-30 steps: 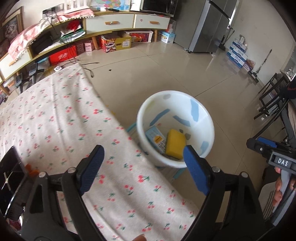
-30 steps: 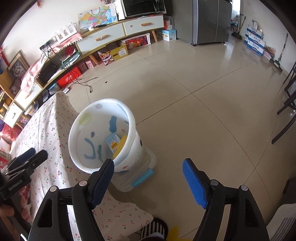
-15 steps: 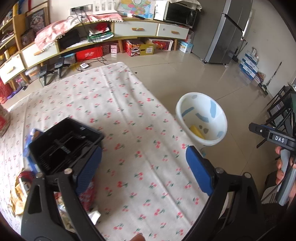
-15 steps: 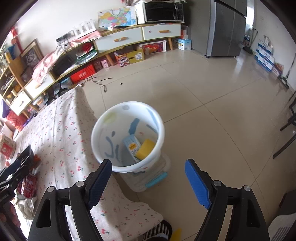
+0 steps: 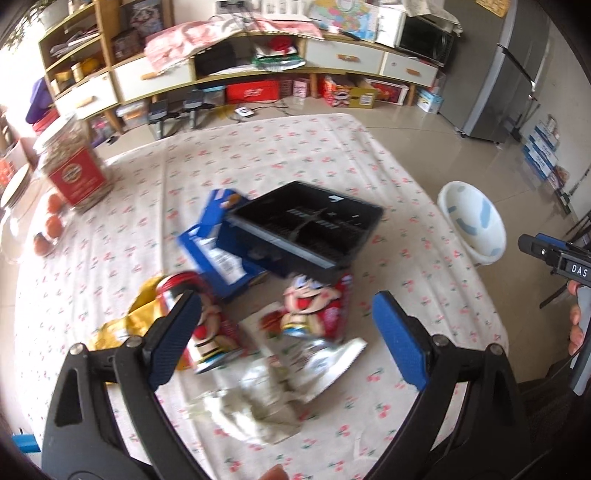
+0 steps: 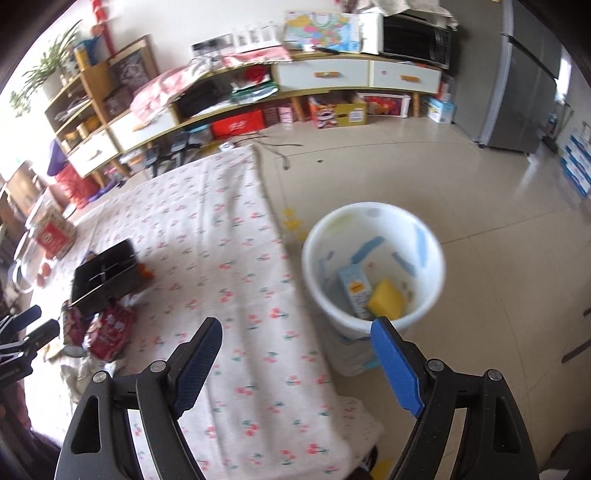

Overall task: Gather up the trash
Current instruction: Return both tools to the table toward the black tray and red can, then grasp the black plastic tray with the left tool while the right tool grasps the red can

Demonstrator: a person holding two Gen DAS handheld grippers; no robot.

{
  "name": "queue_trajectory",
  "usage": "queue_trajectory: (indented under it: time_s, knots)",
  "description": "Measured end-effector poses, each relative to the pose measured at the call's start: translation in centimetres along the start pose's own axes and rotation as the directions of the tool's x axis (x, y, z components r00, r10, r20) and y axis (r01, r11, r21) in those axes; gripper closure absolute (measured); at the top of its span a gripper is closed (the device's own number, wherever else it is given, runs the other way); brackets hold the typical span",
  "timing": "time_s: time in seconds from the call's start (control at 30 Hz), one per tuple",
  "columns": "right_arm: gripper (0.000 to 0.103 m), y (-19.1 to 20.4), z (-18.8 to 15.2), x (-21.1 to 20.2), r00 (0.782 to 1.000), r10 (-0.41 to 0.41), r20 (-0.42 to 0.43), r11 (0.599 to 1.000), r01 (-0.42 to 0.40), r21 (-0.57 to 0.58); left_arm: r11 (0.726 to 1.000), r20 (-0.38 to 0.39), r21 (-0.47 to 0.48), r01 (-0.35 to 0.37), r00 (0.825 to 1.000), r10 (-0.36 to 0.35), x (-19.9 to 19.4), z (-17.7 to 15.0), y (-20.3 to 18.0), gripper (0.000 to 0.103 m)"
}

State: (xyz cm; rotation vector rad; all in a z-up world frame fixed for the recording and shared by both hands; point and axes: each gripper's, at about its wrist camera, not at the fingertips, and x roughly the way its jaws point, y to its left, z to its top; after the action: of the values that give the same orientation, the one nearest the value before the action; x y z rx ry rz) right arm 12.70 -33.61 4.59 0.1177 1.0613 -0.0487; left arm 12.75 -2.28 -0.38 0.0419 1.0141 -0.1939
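Hovering our left tongs (image 5: 284, 317) wide open and empty over the tabletop (image 5: 295, 155), we face the trash just beyond: a red snack wrapper (image 5: 314, 314) lying dead ahead between the tips, its long axis running near to far. Our right tongs (image 6: 295, 362), equally agape and empty, hang nearer the white bin (image 6: 373, 258) at right.

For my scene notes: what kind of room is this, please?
Most likely a home living or dining room: a table with a cherry-print cloth, a long low cabinet with drawers holding a microwave, and a steel refrigerator on a tiled floor.
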Motion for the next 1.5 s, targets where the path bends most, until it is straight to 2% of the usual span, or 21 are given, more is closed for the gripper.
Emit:
queue_trajectory:
  time_s: [0.23,0.4,0.8,0.9,1.07,1.2,1.27,1.3,1.37,1.5]
  knots:
    - [0.019,8.0,-0.5,2.2,0.996,0.076,-0.051,0.991,-0.081,-0.104,0.992,-0.025,-0.117,-0.044,0.999,0.042,0.0,-2.3,6.3,0.009]
    - [0.019,13.6,-1.7,4.4,0.985,0.124,-0.117,0.979,-0.14,-0.146,0.981,-0.041,-0.181,-0.064,0.997,0.058,-0.6,-4.0,10.0,0.009]
    - [0.019,21.3,-2.7,7.8,0.964,0.192,-0.182,0.965,-0.22,-0.147,0.956,-0.072,-0.291,-0.042,0.997,0.022,-1.4,-7.2,14.4,0.009]
    - [0.019,22.2,-2.9,9.3,0.962,0.186,-0.202,0.97,-0.212,-0.12,0.953,-0.071,-0.3,-0.029,0.997,0.008,-1.6,-7.3,14.5,0.009]
    - [0.019,22.3,-2.8,11.5,0.942,0.228,-0.246,0.97,-0.243,-0.032,0.956,-0.071,-0.293,-0.015,0.997,-0.006,-1.7,-7.3,14.1,0.009]
    - [0.02,22.5,-2.8,12.2,0.942,0.224,-0.252,0.971,-0.239,-0.032,0.957,-0.071,-0.29,-0.006,0.997,-0.015,-1.5,-7.1,13.8,0.009]
    - [0.038,22.6,-2.9,12.5,0.932,0.241,-0.269,0.965,-0.26,-0.036,0.958,-0.071,-0.288,-0.002,0.997,-0.019,-1.4,-7.0,13.5,0.009]
    - [0.041,22.5,-3.0,12.5,0.927,0.25,-0.279,0.962,-0.27,-0.035,0.958,-0.072,-0.286,0.0,0.997,-0.021,-1.3,-6.9,13.4,0.009]
    - [0.046,22.4,-3.1,12.4,0.926,0.249,-0.283,0.961,-0.273,-0.046,0.96,-0.071,-0.281,0.004,0.997,-0.025,-1.2,-6.8,13.0,0.009]
    - [0.047,21.3,-3.3,11.6,0.931,0.238,-0.278,0.96,-0.269,-0.078,0.963,-0.067,-0.27,0.015,0.997,-0.035,-1.0,-6.5,12.3,0.009]
